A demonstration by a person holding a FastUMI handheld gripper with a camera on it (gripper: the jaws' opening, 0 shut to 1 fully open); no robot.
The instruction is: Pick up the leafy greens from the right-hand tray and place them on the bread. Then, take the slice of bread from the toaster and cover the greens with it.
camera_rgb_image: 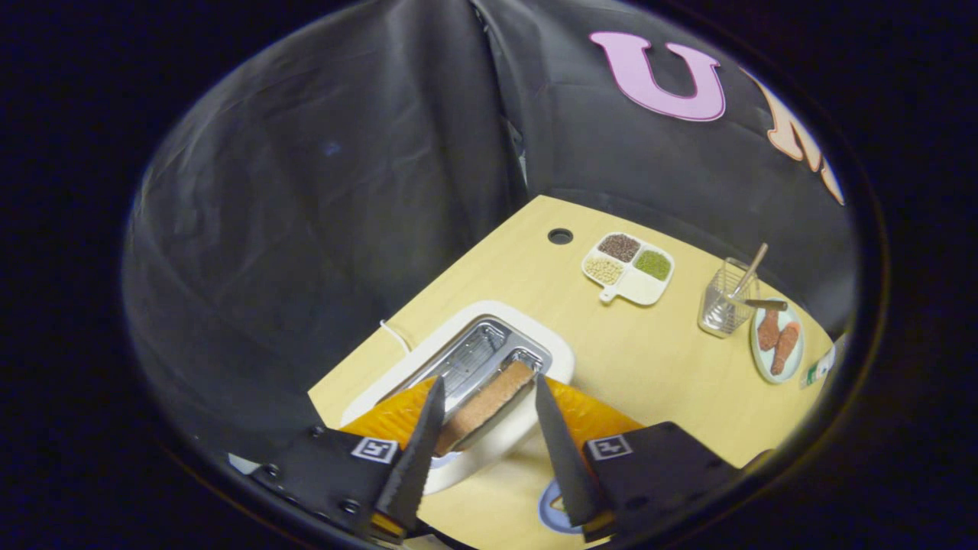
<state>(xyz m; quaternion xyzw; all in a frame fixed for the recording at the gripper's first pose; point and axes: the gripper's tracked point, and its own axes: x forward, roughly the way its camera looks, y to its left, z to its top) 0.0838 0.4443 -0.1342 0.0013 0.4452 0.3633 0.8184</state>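
1. Gripper view – the gripper point(489, 397) hangs over the white toaster point(561, 355), jaws spread wide and holding nothing.
2. The slice of bread point(485, 405) stands in the toaster's slot, between the jaws, untouched.
3. Beyond, on the worktop point(649, 359) – a divided dish point(638, 289), a glass cup point(726, 309), a plate point(791, 367).

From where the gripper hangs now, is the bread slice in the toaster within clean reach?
Probably yes: the gripper is open, fingers either side of the bread slice standing in the toaster slot, nothing between them.
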